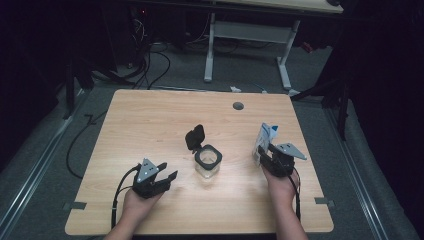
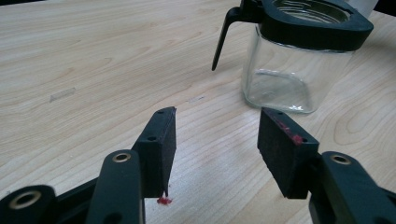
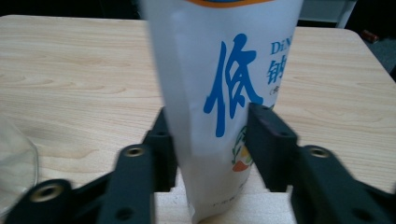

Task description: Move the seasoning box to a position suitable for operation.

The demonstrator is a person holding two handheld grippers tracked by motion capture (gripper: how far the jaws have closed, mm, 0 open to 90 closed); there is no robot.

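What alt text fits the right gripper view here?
The right gripper has its two black jaws closed on the sides of an upright white pouch printed with blue characters. A light wooden table lies behind, and the edge of a clear glass jar shows at the lower left.

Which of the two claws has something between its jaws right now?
The right claw: its jaws close on the white pouch with blue lettering. The left claw is open over bare table, short of the glass jar.
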